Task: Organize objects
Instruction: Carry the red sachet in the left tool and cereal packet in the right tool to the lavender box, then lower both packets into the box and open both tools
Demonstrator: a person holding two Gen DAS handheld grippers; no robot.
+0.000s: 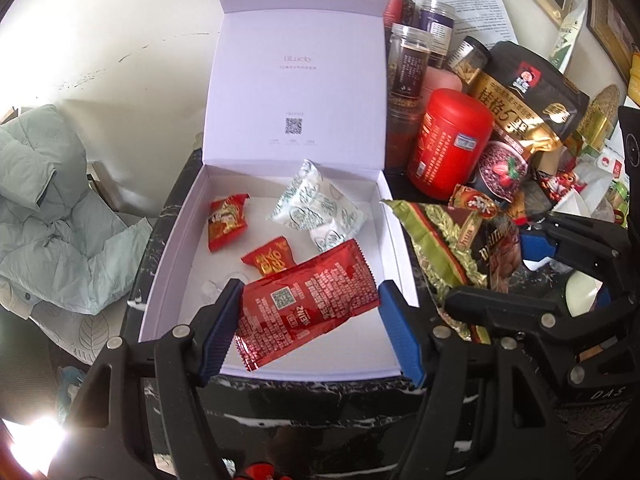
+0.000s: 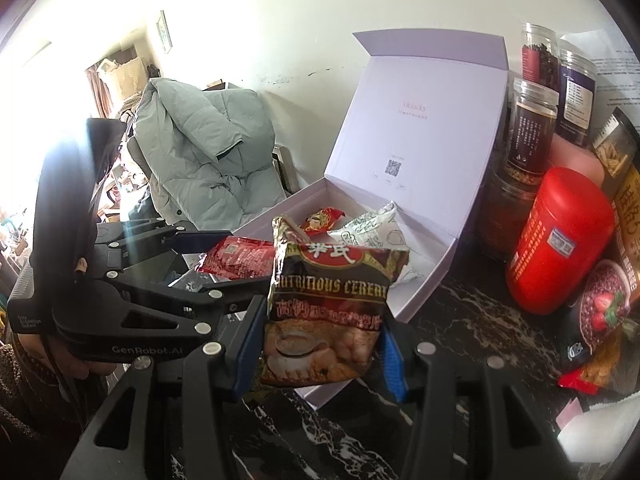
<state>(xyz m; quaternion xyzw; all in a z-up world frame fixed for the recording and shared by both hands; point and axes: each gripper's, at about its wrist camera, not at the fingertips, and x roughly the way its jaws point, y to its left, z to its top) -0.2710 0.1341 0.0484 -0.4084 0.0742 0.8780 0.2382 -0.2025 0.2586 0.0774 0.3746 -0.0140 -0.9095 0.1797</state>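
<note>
Left wrist view
Left gripper: jaws spread wide, one on each side of the red sachet; whether the pads press it cannot be told.
Red sachet: lies slanted over the near part of the white box, its lower corner toward the near wall.
Box contents: two small red candy packs left of centre, a white printed pouch toward the back.
Open room in box: bare floor along the left wall and the near right corner.
Box lid: stands upright at the back edge, against the wall.
Right edge of box: the cereal packet hangs just beside it, with the right gripper.
Counter: dark marble; crowded at the back right with a red canister, clear jars and a black oat bag.
Room: a pale green jacket lies off the counter's left edge.

Right wrist view
Right gripper: closed on the cereal packet, pads against both side edges.
Cereal packet: held upright at the box's near corner.
Left gripper: reaches in from the left, over the box's near side.
Counter: bare marble between box and red canister.
</note>
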